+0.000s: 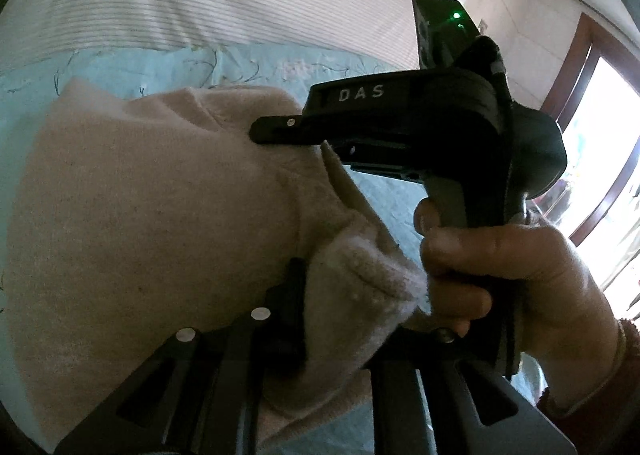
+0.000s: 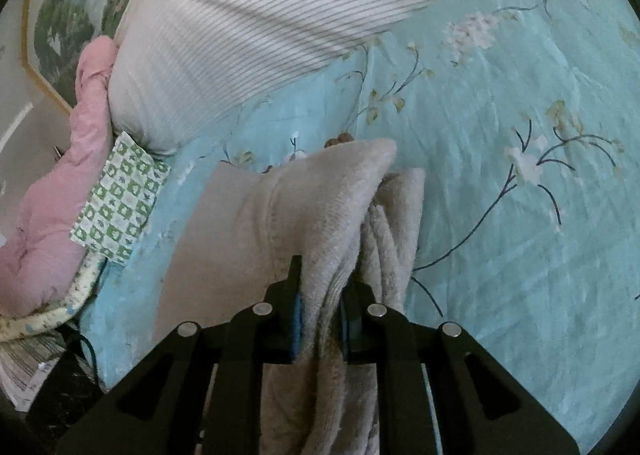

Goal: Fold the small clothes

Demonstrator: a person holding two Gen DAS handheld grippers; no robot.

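Note:
A small beige knit garment [image 1: 160, 207] lies on the light blue floral bedsheet [image 1: 248, 63]. My left gripper [image 1: 340, 319] is shut on a bunched cuff or edge of it at the bottom of the left wrist view. My right gripper [image 1: 280, 131], held by a hand [image 1: 512, 267], shows there from the side, its fingers closed on the garment's upper right edge. In the right wrist view my right gripper [image 2: 320, 319] is shut on folded layers of the same beige garment [image 2: 312, 207], lifted over the sheet [image 2: 500, 215].
A white striped pillow or duvet [image 2: 260, 23] lies at the head of the bed. A pink padded item [image 2: 52, 215] and a green-patterned cloth [image 2: 120, 195] sit at the left. A wooden door frame [image 1: 576, 63] and bright doorway are at the right.

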